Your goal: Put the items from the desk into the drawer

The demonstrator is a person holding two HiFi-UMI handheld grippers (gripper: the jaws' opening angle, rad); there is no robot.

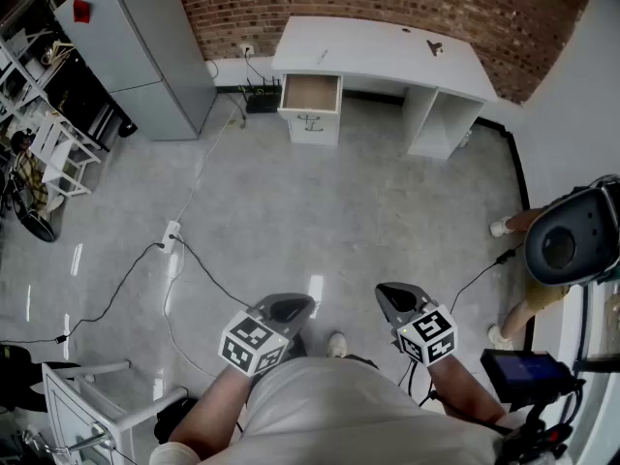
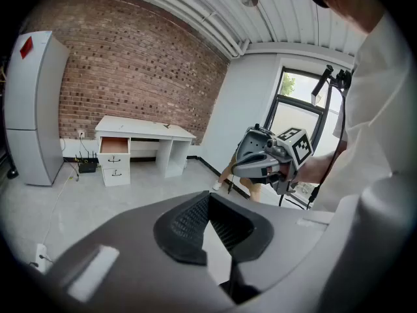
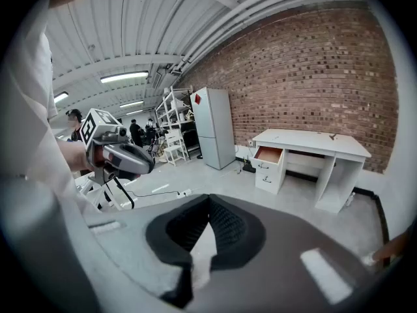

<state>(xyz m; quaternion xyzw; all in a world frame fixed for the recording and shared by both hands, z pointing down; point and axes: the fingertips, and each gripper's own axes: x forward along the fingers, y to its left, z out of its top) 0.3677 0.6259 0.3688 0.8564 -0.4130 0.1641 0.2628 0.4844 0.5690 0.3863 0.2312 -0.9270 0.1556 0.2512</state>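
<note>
A white desk [image 1: 387, 51] stands far off against the brick wall, with its top drawer [image 1: 310, 93] pulled open and showing an empty wooden inside. A small dark item [image 1: 435, 46] and a thin small item [image 1: 323, 56] lie on the desktop. My left gripper [image 1: 291, 310] and right gripper [image 1: 395, 298] hang side by side near my body, well short of the desk, both shut with nothing in them. The left gripper view shows its jaws [image 2: 208, 195] meeting, with the desk [image 2: 146, 130] beyond. In the right gripper view, the jaws [image 3: 209, 199] meet too, with the drawer [image 3: 269, 154] ahead.
A grey cabinet [image 1: 136, 46] stands left of the desk. A power strip with cables [image 1: 171, 235] lies on the floor between me and the desk. White racks [image 1: 48, 134] line the left side. At the right are a person's legs [image 1: 509, 226] and dark equipment [image 1: 572, 240].
</note>
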